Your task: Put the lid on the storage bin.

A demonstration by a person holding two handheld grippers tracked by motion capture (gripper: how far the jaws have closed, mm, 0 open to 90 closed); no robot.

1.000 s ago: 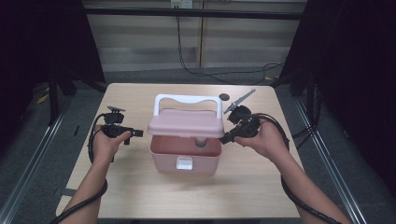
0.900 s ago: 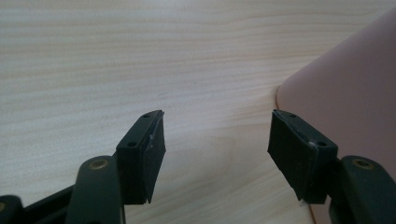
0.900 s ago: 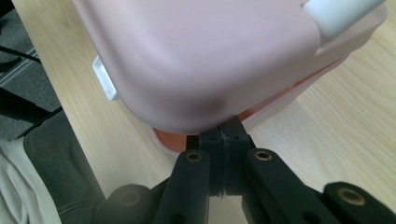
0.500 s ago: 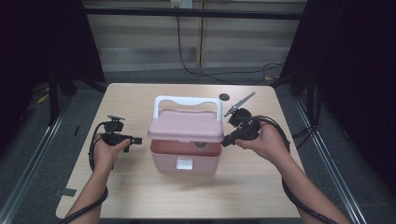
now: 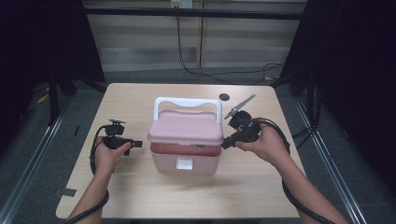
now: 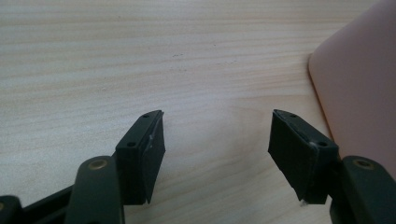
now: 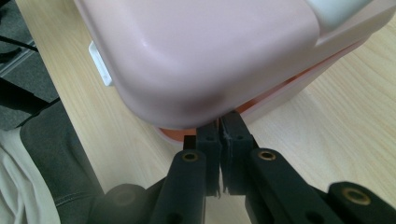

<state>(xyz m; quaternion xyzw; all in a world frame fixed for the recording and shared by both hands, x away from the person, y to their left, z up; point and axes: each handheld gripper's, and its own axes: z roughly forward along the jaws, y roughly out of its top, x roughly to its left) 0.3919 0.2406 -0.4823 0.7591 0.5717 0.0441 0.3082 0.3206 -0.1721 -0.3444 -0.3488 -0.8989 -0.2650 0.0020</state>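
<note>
The left black two-jaw claw (image 5: 135, 144) sat low in the person's left hand (image 5: 111, 154), pointing sideways toward the middle, jaws standing well apart with nothing between them. The right black two-jaw claw (image 5: 225, 144) sat in the right hand (image 5: 264, 143), jaws pressed together, tips angled inward and slightly down. Both forearms reached forward.

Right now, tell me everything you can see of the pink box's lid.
The lid is pale pink, smooth plastic by its look, with rounded corners and a white handle standing up at its far edge. It sits raised above the pink box, with a gap along the front. The right gripper, jaws together, is tucked under the lid's right edge and seems to prop it up. The left gripper hangs open beside it, apart.
</note>
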